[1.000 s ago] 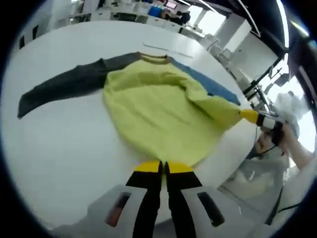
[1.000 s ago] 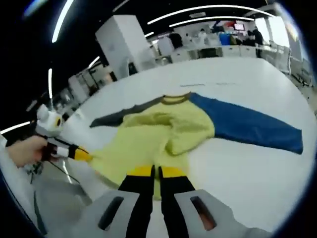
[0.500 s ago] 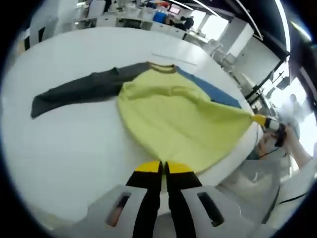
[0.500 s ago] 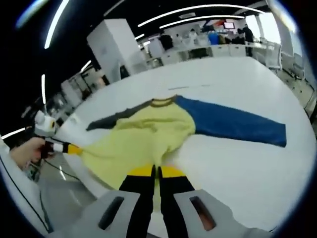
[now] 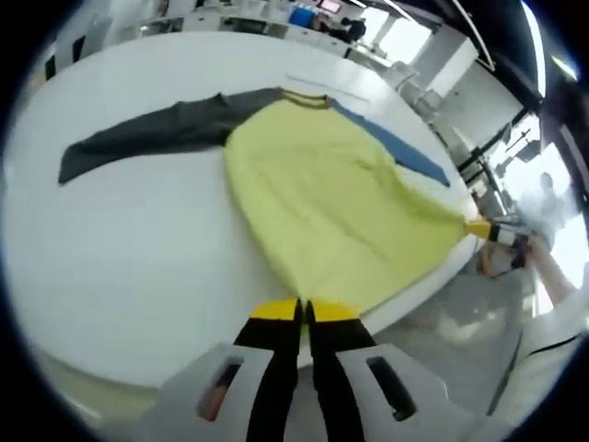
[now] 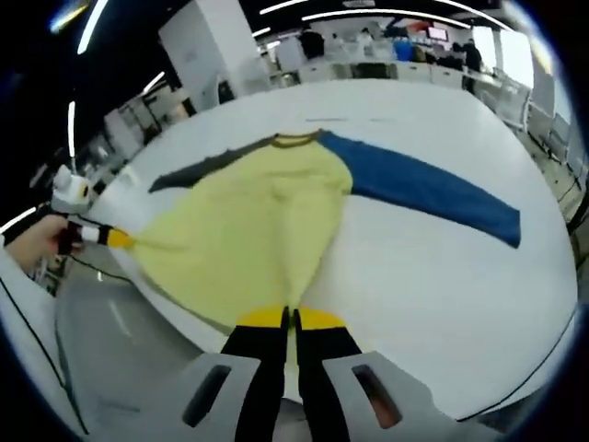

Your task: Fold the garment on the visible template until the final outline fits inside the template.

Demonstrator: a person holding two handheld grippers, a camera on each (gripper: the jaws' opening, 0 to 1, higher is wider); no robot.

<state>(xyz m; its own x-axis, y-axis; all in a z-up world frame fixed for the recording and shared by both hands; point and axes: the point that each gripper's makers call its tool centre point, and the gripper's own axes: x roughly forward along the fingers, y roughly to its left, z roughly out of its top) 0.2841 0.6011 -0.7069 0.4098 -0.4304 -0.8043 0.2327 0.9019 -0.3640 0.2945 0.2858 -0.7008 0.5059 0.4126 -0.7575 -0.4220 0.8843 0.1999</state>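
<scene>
both grippers, left gripper [image 5: 305, 311] and right gripper [image 6: 290, 319], clamp closed on yellow garment [image 5: 331, 212] hem corners.

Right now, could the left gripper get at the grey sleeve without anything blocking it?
Probably not yet. The left gripper is shut on the yellow hem and would have to let go first. Beyond that, only bare white table lies before the grey sleeve.

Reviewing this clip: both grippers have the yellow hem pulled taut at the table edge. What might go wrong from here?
1. The hem of the shirt is stretched past the edge of the white table between the left gripper and right gripper; a slipped pinch would likely drop that corner over the edge.
2. The gray sleeve and blue sleeve lie spread, so further dragging may bunch them.
</scene>
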